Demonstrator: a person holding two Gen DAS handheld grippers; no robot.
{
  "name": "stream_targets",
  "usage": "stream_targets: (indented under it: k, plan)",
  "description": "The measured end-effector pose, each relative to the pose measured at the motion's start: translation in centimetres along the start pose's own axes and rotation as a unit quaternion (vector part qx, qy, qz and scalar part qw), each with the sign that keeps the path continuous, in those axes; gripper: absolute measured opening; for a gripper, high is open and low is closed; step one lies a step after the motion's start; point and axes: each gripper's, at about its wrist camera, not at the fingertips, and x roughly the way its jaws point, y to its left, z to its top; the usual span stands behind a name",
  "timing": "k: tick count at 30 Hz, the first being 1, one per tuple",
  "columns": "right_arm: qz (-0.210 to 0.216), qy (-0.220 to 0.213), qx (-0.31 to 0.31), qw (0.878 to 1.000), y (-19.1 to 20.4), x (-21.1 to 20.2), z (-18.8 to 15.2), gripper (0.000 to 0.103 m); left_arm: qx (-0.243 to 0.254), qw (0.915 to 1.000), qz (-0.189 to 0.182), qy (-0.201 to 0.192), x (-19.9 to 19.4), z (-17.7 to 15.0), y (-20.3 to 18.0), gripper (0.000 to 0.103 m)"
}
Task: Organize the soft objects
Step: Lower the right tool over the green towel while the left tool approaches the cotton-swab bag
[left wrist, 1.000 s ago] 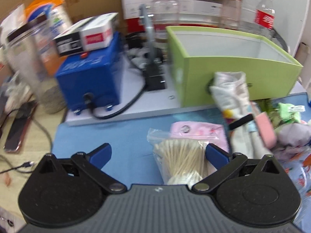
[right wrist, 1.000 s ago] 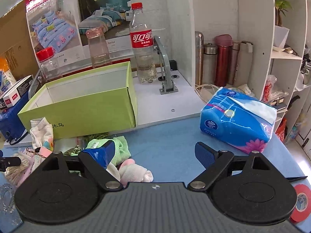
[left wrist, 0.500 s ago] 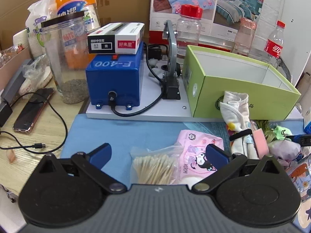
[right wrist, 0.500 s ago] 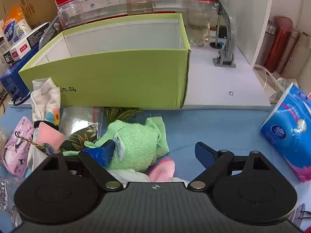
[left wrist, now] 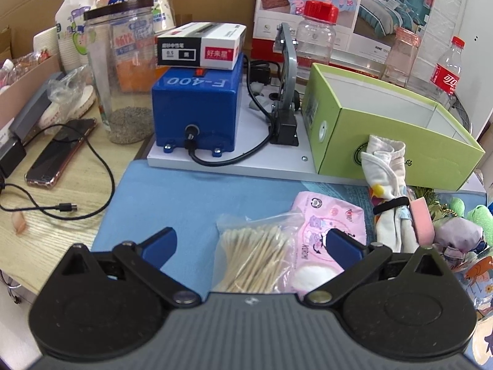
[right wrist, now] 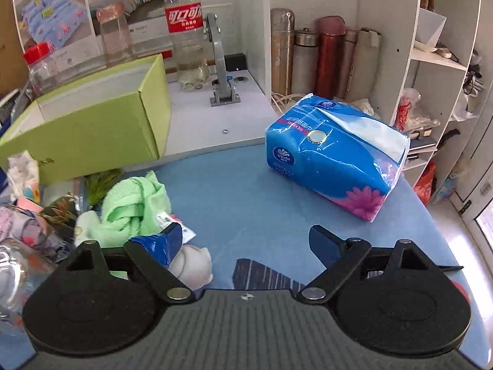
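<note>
Green towel (right wrist: 132, 206) beside right gripper's (right wrist: 246, 243) spread fingers (right wrist: 166, 240).

Green towel (left wrist: 480, 215) cut off by right edge in left wrist view. Soft pile (right wrist: 27, 231) at right wrist view's left edge blurred, items indistinguishable. Green box (right wrist: 92, 135) interior hidden.

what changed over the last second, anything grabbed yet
Nothing grabbed. The right tongs swung from the green towel back toward the tissue pack. The left tongs pulled back over the swab bag. Both stay open; nothing on the table moved.
</note>
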Motion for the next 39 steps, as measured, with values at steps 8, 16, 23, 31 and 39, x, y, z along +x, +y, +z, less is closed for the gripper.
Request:
stream_targets:
  k: [8, 16, 23, 31, 39]
  plan:
    - [0.003, 0.028, -0.064, 0.998, 1.6, -0.1, -2.2, 0.076, 0.008, 0.9999, 0.01, -0.002, -0.6, -0.5, 0.0, 0.102]
    - [0.018, 0.001, -0.019, 1.0, -0.6, -2.4, -2.8, 0.076, 0.001, 0.9998, 0.017, 0.003, -0.1, -0.3, -0.1, 0.102]
    - [0.06, -0.052, -0.055, 0.995, 3.9, -1.0, 3.3, 0.076, 0.02, 0.9997, 0.016, -0.003, -0.4, -0.5, -0.7, 0.102]
    - [0.07, 0.068, -0.101, 0.99, 6.4, 6.9, 2.8, 0.076, -0.012, 0.9992, 0.038, 0.009, 0.2, -0.6, 2.2, 0.102]
    - [0.018, 0.058, -0.042, 0.997, 1.7, 6.1, 2.1, 0.076, -0.009, 0.9994, 0.03, 0.014, 0.9, -0.8, 2.1, 0.102]
